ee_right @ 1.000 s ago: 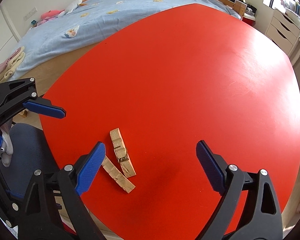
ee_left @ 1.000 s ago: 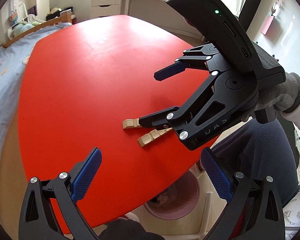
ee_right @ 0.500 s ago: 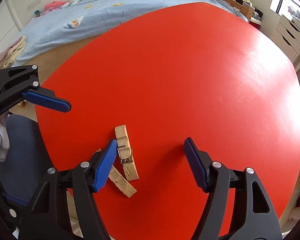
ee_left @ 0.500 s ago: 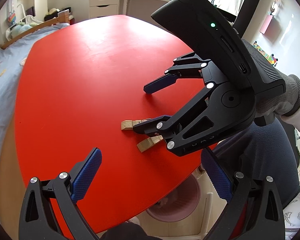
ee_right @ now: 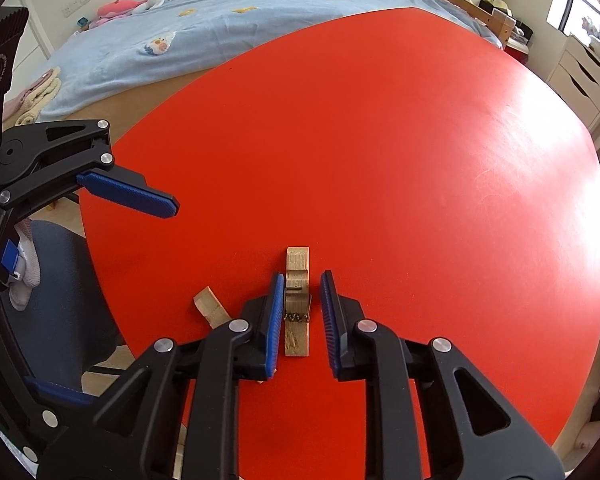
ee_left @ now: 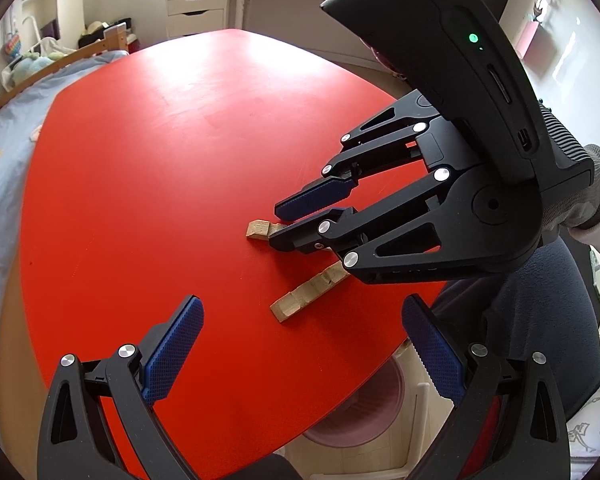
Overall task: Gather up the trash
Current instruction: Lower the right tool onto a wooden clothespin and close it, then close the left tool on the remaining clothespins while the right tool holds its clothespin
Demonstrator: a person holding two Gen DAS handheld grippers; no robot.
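Two wooden clothespin pieces lie on the red table (ee_right: 380,140) near its front edge. One clothespin with a metal spring (ee_right: 297,300) lies between the blue pads of my right gripper (ee_right: 300,304); the jaws have narrowed around it, with a small gap on each side. The other piece (ee_right: 210,306) lies just left of it, partly hidden by the left finger. In the left wrist view my left gripper (ee_left: 300,348) is open and empty, hovering near the loose piece (ee_left: 310,291), and my right gripper (ee_left: 296,220) straddles the spring clothespin (ee_left: 259,229).
A pink bin (ee_left: 360,408) stands on the floor under the table's near edge. A bed with a blue cover (ee_right: 240,20) runs along the far side. White drawers (ee_left: 196,4) stand by the window. A person's leg (ee_left: 520,308) is at the table's edge.
My right gripper moved forward and down over the spring clothespin and its jaws narrowed from wide open to a slim gap. The left gripper stayed open and nearly still.
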